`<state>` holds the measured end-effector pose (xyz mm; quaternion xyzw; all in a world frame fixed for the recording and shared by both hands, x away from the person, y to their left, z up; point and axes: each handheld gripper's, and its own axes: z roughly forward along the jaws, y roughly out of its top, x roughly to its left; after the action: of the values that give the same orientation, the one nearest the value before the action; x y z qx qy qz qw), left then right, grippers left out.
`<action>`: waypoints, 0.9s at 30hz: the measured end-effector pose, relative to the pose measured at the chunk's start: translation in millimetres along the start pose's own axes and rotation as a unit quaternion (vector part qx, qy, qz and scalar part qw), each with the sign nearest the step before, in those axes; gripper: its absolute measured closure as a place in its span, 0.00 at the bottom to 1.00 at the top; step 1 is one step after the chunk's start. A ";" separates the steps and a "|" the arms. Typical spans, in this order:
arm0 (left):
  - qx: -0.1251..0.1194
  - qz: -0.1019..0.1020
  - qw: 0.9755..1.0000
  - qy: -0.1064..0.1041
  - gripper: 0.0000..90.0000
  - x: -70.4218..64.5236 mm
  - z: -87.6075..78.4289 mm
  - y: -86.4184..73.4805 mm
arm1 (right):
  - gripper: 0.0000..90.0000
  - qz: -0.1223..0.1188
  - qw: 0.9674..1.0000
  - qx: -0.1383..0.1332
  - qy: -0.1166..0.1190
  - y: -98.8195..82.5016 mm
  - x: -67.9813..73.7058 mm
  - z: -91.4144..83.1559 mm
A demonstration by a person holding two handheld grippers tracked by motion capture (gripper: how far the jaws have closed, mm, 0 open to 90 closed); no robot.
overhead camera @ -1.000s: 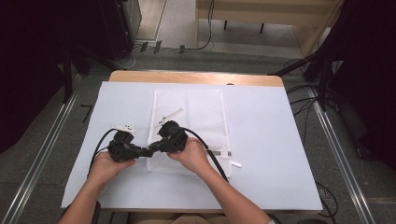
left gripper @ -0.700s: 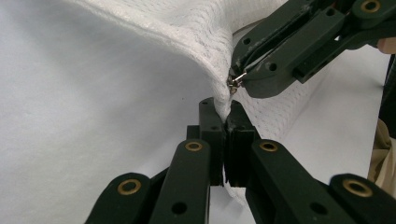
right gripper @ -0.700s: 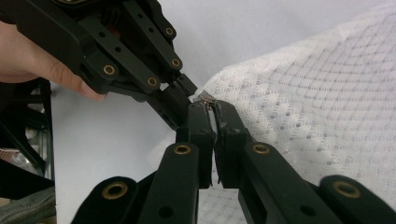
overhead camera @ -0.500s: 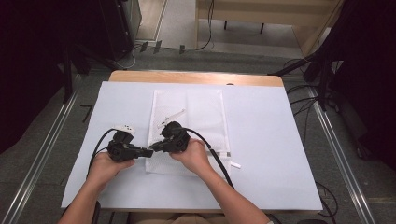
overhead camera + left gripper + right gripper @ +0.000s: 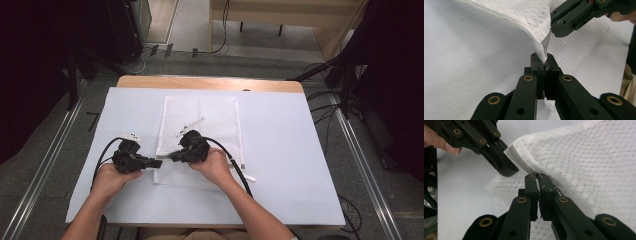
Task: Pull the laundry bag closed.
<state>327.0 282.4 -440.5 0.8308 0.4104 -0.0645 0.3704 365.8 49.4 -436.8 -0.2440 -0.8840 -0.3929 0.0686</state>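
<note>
Your mesh bag (image 5: 200,130) lies flat on the white sheet (image 5: 300,150), near corner lifted. Left gripper (image 5: 545,62) clamps the zipper end to anchor it; right gripper (image 5: 537,178) pinches what's probably the pull.

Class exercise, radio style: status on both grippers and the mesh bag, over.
Left gripper shut on the mesh bag at its zipper edge. Right gripper shut on the zipper beside it. Bag corner lifted off the white sheet. Nothing in the way.
</note>
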 end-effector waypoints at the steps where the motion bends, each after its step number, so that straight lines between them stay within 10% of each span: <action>1: -0.001 0.000 1.000 -0.001 1.00 -0.2 0.4 0.0 | 0.98 -0.004 1.000 0.001 -0.002 -0.3 0.2 -0.1; 27: -0.003 0.000 1.000 0.003 0.99 1.5 -2.9 -2.9 | 0.98 0.015 1.000 0.007 -0.002 -16.8 -17.0 -14.3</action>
<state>325.3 286.5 -440.6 0.8299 0.4114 -0.0605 0.3719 371.4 23.0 -443.5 -0.2573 -0.8832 -0.3849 0.0748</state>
